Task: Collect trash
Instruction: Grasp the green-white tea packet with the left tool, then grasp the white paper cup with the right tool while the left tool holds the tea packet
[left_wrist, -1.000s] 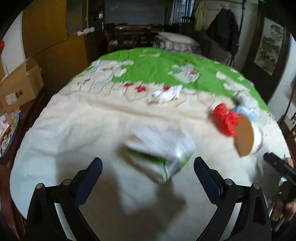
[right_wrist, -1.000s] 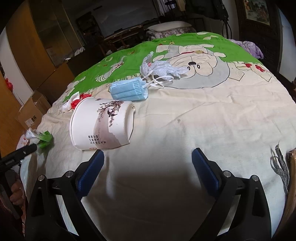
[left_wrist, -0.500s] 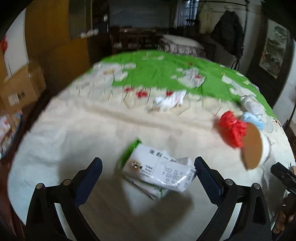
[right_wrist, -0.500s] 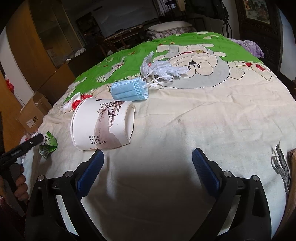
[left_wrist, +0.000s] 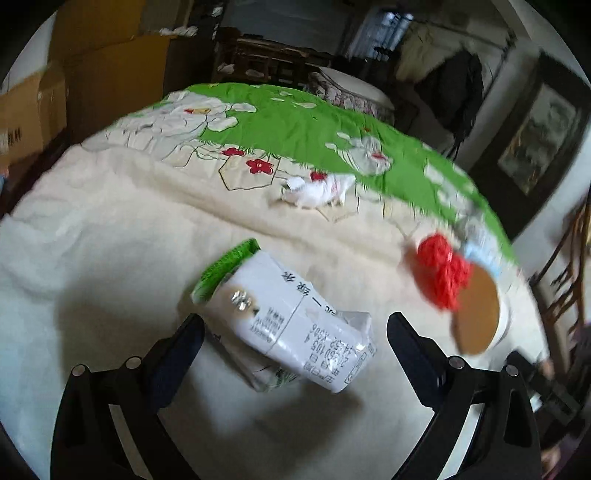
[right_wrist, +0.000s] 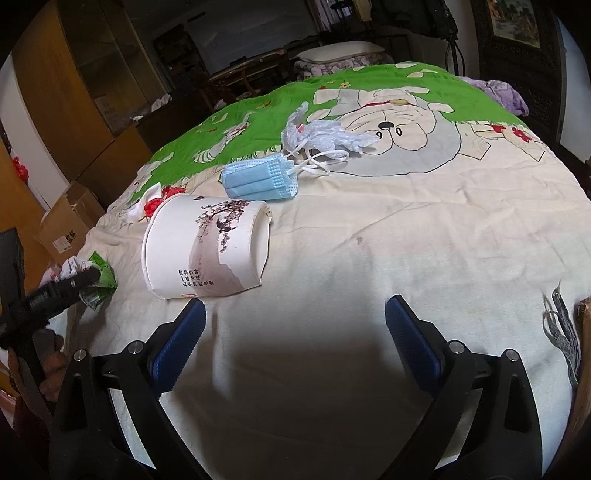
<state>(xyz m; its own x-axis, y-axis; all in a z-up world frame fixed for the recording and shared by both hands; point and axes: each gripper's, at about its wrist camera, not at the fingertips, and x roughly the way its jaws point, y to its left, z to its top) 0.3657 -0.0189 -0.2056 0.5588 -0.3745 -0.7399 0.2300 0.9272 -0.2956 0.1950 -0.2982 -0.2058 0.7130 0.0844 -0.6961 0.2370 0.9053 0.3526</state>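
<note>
A crumpled white and green carton (left_wrist: 284, 321) lies on the cream bedcover, between the open fingers of my left gripper (left_wrist: 295, 343), not gripped. It also shows in the right wrist view (right_wrist: 98, 275) beside the left gripper's finger (right_wrist: 55, 291). A white paper cup (right_wrist: 207, 247) lies on its side ahead and left of my open, empty right gripper (right_wrist: 293, 328); its brown inside shows in the left wrist view (left_wrist: 476, 310). A blue face mask (right_wrist: 260, 177), a clear plastic wad (right_wrist: 325, 134), a red wad (left_wrist: 443, 273) and a white tissue (left_wrist: 317, 190) lie further off.
The bedcover (right_wrist: 424, 240) is cream near me and green with cartoon prints further back. Cardboard boxes (left_wrist: 26, 114) and wooden cabinets stand to the left of the bed. A grey tassel (right_wrist: 561, 328) lies at the right edge. Dark furniture stands behind.
My left gripper has moved forward around the carton, which now lies between its fingers and looks larger. The right gripper has stayed still.
</note>
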